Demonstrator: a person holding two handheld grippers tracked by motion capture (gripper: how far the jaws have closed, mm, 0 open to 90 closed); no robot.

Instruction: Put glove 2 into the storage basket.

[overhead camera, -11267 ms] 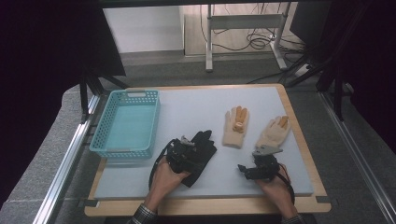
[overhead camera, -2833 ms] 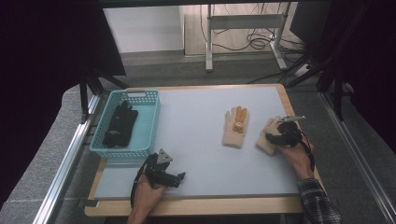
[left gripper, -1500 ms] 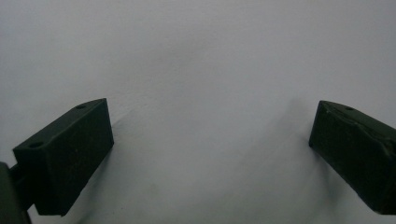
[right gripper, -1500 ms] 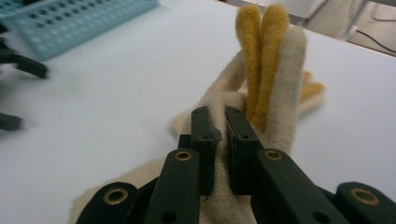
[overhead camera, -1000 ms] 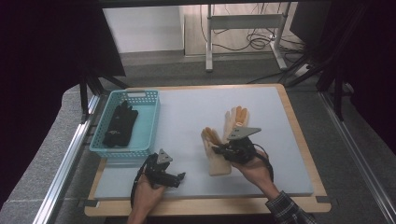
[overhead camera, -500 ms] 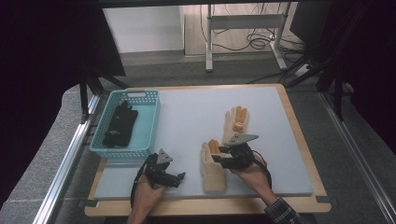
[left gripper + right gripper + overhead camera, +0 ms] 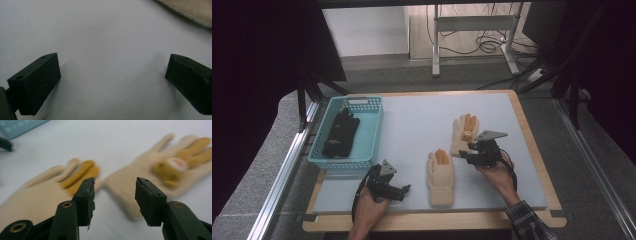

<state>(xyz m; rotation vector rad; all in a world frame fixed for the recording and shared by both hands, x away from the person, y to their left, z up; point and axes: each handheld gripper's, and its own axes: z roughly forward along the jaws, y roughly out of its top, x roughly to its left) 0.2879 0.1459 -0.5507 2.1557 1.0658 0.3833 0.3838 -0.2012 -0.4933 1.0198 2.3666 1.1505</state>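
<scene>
The right gripper (image 7: 468,154) has just opened, leaving the nearer cream glove (image 7: 441,172) on the table.

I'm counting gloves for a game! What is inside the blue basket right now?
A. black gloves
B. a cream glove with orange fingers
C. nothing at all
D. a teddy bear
A: in the high view the black gloves lie inside the blue basket, while both cream gloves lie out on the mat.
</scene>
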